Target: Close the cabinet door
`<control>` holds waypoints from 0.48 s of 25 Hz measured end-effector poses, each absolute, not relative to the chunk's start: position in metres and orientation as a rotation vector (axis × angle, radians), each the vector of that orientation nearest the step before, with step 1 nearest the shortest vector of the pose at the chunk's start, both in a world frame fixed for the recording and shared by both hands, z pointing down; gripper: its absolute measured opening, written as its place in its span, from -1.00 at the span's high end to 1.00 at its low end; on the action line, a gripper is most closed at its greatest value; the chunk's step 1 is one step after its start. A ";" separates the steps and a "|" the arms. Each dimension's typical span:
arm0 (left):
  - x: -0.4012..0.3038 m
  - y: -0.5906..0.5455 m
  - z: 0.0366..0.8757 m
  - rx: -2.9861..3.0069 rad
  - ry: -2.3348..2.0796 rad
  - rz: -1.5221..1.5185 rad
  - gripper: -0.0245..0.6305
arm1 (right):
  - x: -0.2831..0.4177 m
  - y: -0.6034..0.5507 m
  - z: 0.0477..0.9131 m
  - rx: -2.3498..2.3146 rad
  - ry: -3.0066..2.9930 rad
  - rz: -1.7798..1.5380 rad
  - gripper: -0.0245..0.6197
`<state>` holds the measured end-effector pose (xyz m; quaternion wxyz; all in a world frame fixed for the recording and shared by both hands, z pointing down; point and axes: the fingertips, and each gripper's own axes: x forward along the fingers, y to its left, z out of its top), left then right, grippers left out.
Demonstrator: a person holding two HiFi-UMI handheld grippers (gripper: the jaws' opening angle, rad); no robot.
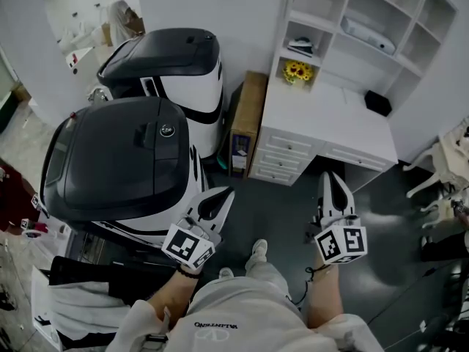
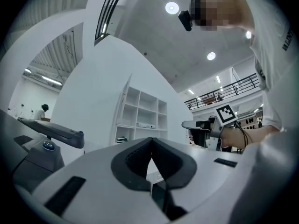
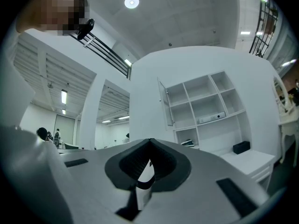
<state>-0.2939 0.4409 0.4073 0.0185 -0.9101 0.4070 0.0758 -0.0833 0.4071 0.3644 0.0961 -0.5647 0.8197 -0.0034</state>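
Holding both arms low in the head view, you point the left gripper (image 1: 226, 193) and right gripper (image 1: 328, 176) up-frame toward the white shelf cabinet (image 1: 330, 112). Its door (image 3: 164, 101) stands open at the shelves' left edge, well apart from both grippers. Each pair of jaws is pressed together, gripping nothing.

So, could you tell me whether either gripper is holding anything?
Nothing is held: the left gripper and the right gripper are both shut and empty.
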 end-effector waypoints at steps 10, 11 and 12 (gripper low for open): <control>-0.263 0.372 0.401 -2.799 1.263 0.219 0.92 | -0.065 0.331 0.369 -1.616 2.455 -0.008 0.89; -0.258 0.362 0.400 -2.795 1.265 0.219 0.92 | -0.062 0.320 0.368 -1.609 2.460 -0.008 0.89; -0.253 0.352 0.398 -2.790 1.267 0.220 0.92 | -0.058 0.310 0.367 -1.601 2.465 -0.007 0.89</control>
